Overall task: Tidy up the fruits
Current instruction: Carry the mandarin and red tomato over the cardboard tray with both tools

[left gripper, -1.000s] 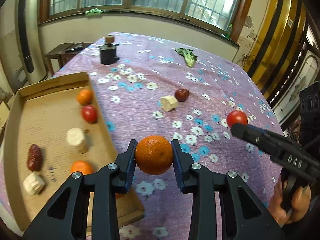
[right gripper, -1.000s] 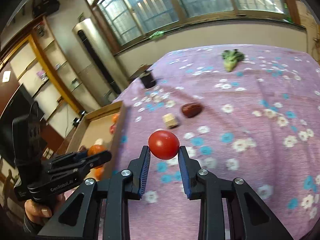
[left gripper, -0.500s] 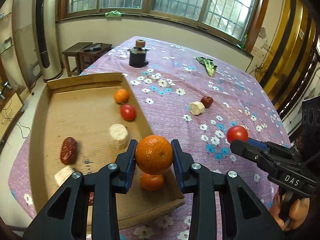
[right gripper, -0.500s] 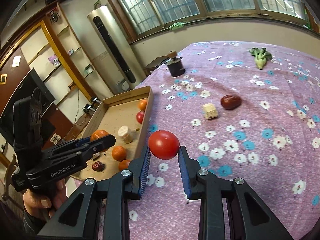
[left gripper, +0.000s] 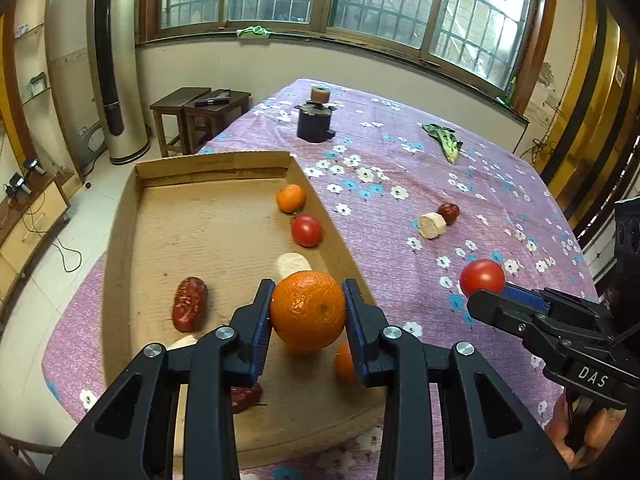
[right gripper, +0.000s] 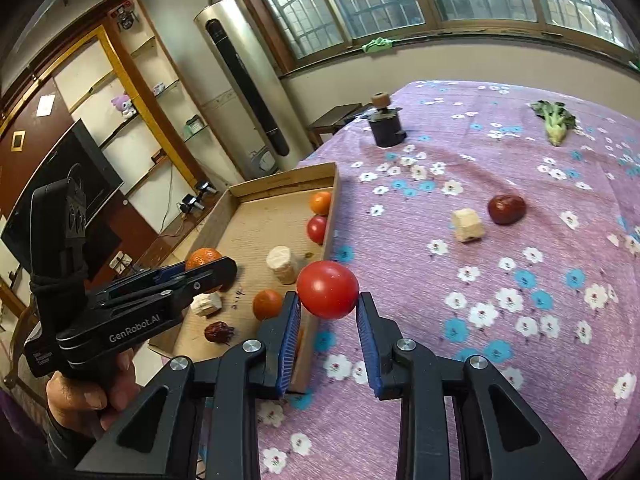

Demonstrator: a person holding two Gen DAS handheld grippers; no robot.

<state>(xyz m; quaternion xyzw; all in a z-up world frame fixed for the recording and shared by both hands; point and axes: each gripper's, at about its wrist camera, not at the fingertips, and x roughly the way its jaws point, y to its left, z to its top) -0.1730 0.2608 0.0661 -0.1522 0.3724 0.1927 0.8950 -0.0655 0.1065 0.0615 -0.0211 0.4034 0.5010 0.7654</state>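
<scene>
- Holding the orange above the cardboard tray, your left gripper pinches its firm middle.
- Your right gripper clamps the tomato, smooth, soft; squeeze lightly across its widest part.

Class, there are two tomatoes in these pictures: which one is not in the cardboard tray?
The tomato clamped in the right gripper, above the tablecloth. The other tomato lies inside the tray.

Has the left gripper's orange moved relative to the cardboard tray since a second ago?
Yes. The orange has travelled from over the tablecloth to over the cardboard tray.
</scene>
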